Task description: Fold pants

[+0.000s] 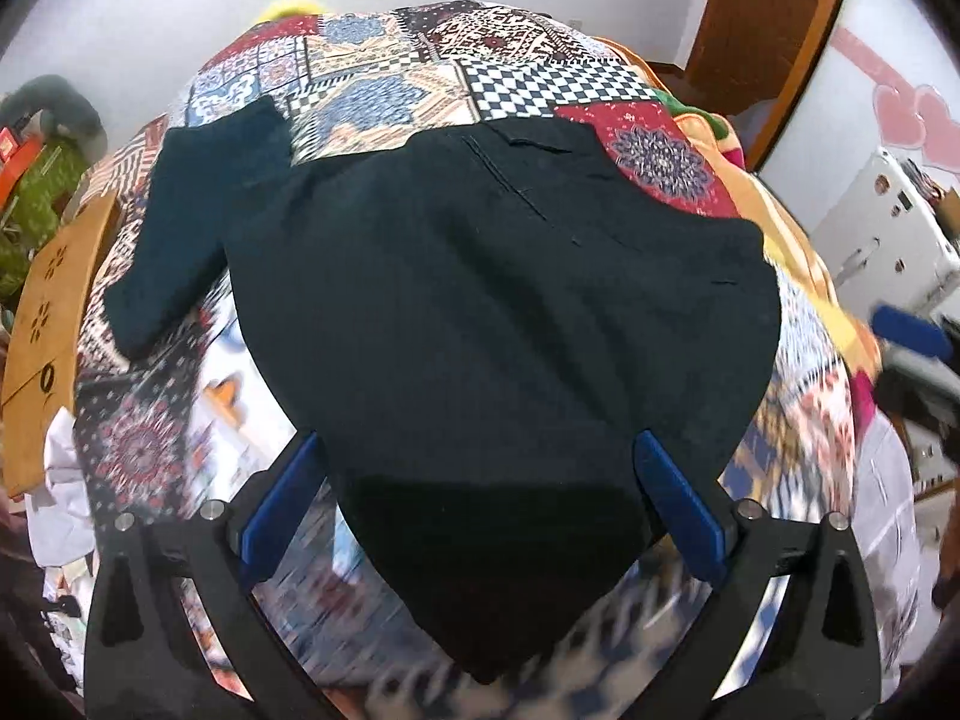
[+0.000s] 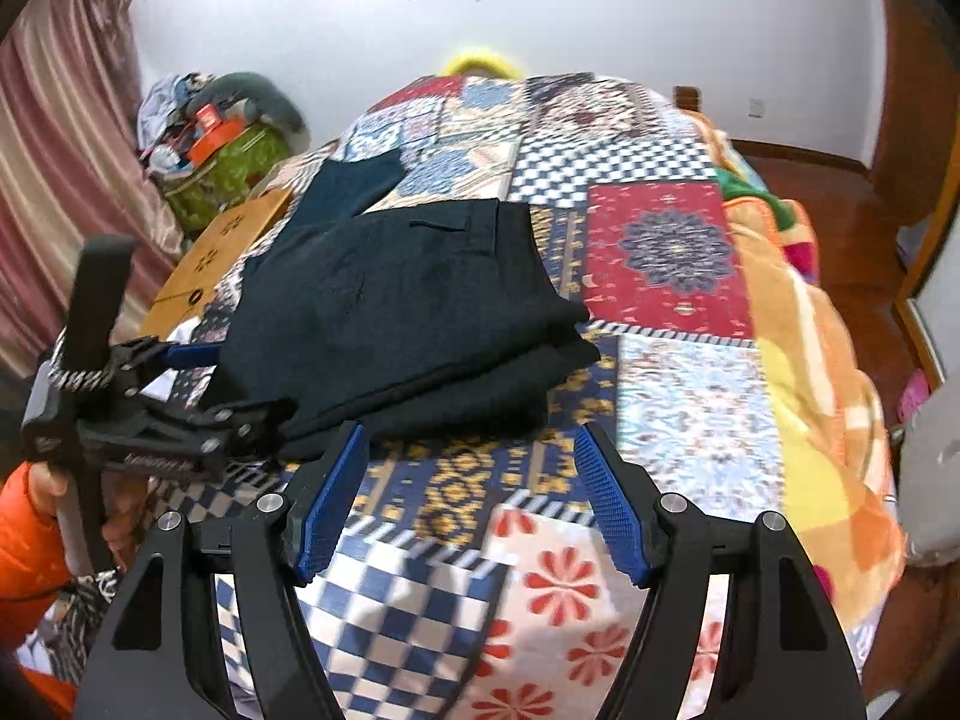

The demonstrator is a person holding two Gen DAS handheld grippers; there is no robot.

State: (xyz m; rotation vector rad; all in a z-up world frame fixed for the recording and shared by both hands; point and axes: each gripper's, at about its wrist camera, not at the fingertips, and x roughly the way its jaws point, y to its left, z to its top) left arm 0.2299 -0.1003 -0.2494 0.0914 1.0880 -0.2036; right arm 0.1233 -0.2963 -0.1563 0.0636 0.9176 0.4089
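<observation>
Dark navy pants [image 1: 480, 300] lie folded in layers on a patchwork bedspread [image 1: 516, 84]. In the left wrist view my left gripper [image 1: 480, 450] is open, its blue fingers [image 1: 282, 504] straddling the near edge of the pants, just above the cloth. In the right wrist view the pants [image 2: 408, 312] lie ahead and to the left, with one leg end [image 2: 354, 180] sticking out at the far left. My right gripper [image 2: 471, 444] is open and empty over the bedspread [image 2: 666, 258], just short of the pants' near edge. The left gripper [image 2: 198, 384] shows there at the pants' left edge.
A wooden board [image 2: 210, 258] lies along the bed's left side. A green bag with clutter [image 2: 228, 168] stands by the curtain [image 2: 54, 180]. An orange blanket [image 2: 810, 360] covers the bed's right side. A wooden door [image 1: 762, 6] and a white appliance [image 1: 888, 228] are to the right.
</observation>
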